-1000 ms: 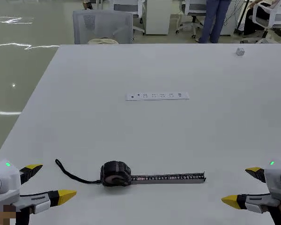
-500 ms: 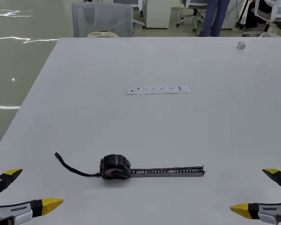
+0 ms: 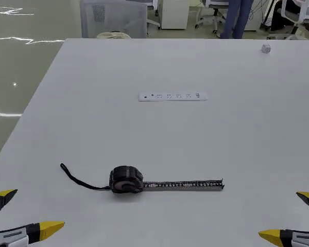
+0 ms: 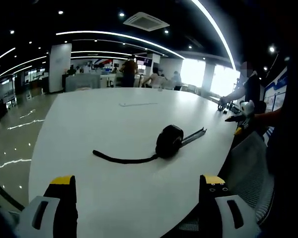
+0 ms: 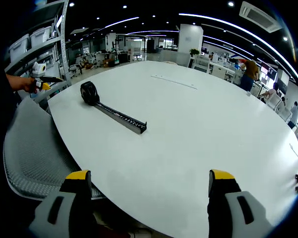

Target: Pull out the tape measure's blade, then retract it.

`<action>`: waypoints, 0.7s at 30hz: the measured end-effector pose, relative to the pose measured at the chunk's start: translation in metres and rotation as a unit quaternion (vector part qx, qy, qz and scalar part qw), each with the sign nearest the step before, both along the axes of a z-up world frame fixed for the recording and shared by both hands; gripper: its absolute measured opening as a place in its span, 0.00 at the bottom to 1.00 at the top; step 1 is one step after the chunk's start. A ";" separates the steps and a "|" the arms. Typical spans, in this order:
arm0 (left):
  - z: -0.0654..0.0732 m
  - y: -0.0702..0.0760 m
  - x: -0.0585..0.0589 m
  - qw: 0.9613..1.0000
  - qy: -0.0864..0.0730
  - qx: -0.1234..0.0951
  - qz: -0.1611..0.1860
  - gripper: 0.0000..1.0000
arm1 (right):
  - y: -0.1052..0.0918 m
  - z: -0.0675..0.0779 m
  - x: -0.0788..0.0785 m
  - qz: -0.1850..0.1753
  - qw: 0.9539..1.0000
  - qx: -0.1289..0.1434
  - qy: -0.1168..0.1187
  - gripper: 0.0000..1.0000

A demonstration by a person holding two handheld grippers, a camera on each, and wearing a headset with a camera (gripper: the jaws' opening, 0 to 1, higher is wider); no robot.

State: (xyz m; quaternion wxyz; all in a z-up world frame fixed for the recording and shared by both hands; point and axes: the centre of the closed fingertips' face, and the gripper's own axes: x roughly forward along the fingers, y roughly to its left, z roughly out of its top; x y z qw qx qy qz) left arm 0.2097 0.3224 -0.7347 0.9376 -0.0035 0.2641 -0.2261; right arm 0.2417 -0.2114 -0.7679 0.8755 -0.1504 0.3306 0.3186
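A black tape measure (image 3: 126, 180) lies near the front of the white table (image 3: 170, 134), its blade (image 3: 183, 184) drawn out to the right and flat on the surface. A black wrist strap (image 3: 77, 178) trails off to its left. The case (image 4: 169, 141) and strap (image 4: 121, 158) also sit ahead of my left gripper (image 4: 137, 184), which is open and empty at the table's front left corner (image 3: 24, 212). My right gripper (image 5: 151, 179) is open and empty at the front right (image 3: 292, 217), with the case (image 5: 90, 92) and blade (image 5: 121, 118) off to its left.
A white power strip (image 3: 173, 96) lies mid-table. A small grey object (image 3: 265, 49) sits at the far right. A grey chair (image 3: 113, 19) stands behind the far edge, and people stand beyond it. A mesh chair seat (image 5: 32, 148) is by the near edge.
Both grippers have drawn back toward the near edge and outward, away from the tape measure. The tape measure and its drawn-out blade lie as before; the head camera has shifted a little.
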 end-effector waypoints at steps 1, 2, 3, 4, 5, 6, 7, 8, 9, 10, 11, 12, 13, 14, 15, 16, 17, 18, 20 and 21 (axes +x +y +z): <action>0.000 0.001 0.000 1.000 0.000 0.001 0.001 1.00 | 0.000 0.000 -0.001 0.002 1.000 0.000 0.000 1.00; 0.001 0.002 0.000 1.000 -0.002 0.002 0.001 1.00 | 0.001 0.000 -0.002 0.003 1.000 0.003 0.002 1.00; 0.001 0.003 0.000 1.000 -0.003 0.003 0.002 1.00 | 0.001 0.000 -0.003 0.004 1.000 0.003 0.002 1.00; 0.002 0.004 0.000 1.000 -0.004 0.003 0.002 1.00 | 0.002 0.000 -0.004 0.004 1.000 0.003 0.002 1.00; 0.002 0.004 0.000 1.000 -0.004 0.003 0.003 1.00 | 0.001 0.000 -0.004 0.003 1.000 0.003 0.002 1.00; 0.002 0.004 0.000 1.000 -0.004 0.003 0.003 1.00 | 0.001 0.000 -0.004 0.002 1.000 0.003 0.003 1.00; 0.003 0.004 0.000 1.000 -0.005 0.004 0.003 1.00 | -0.001 0.000 -0.004 0.000 1.000 0.001 0.003 1.00; 0.003 0.004 -0.001 1.000 -0.005 0.004 0.003 1.00 | -0.001 0.000 -0.005 0.000 1.000 -0.002 0.003 1.00; 0.004 0.003 -0.001 1.000 -0.005 0.004 0.003 1.00 | -0.001 0.001 -0.005 -0.001 1.000 -0.002 0.002 1.00; 0.005 0.003 -0.001 1.000 -0.006 0.004 0.003 1.00 | -0.002 0.004 -0.005 -0.003 1.000 0.000 0.000 1.00; 0.006 0.002 -0.001 1.000 -0.006 0.003 0.003 1.00 | -0.002 0.005 -0.005 -0.004 1.000 0.000 -0.001 1.00; 0.006 0.001 -0.001 1.000 -0.006 0.003 0.003 1.00 | -0.002 0.004 -0.004 -0.005 1.000 0.000 -0.002 1.00; 0.007 0.000 0.000 1.000 -0.007 0.002 0.003 1.00 | -0.002 0.005 -0.004 -0.006 1.000 0.000 -0.003 1.00; 0.008 -0.002 0.000 1.000 -0.007 0.002 0.001 1.00 | -0.002 0.005 -0.004 -0.007 1.000 0.000 -0.004 1.00; 0.008 -0.004 0.000 1.000 -0.006 0.004 -0.002 1.00 | -0.002 0.006 -0.004 -0.007 1.000 0.000 -0.004 1.00; 0.008 -0.005 0.000 1.000 -0.005 0.005 -0.004 1.00 | -0.001 0.006 -0.004 -0.006 1.000 0.000 -0.005 1.00; 0.008 -0.007 0.001 1.000 -0.003 0.005 -0.005 1.00 | 0.000 0.006 -0.004 -0.005 1.000 0.000 -0.005 1.00; 0.008 -0.008 0.001 1.000 -0.001 0.004 -0.006 1.00 | 0.000 0.007 -0.005 -0.005 1.000 0.000 -0.004 1.00; 0.010 -0.009 0.001 1.000 -0.006 0.003 -0.007 1.00 | 0.000 0.008 -0.005 -0.004 1.000 0.001 -0.005 1.00; 0.011 -0.010 0.002 1.000 -0.007 0.003 -0.007 1.00 | 0.000 0.008 -0.005 -0.004 1.000 0.001 -0.005 1.00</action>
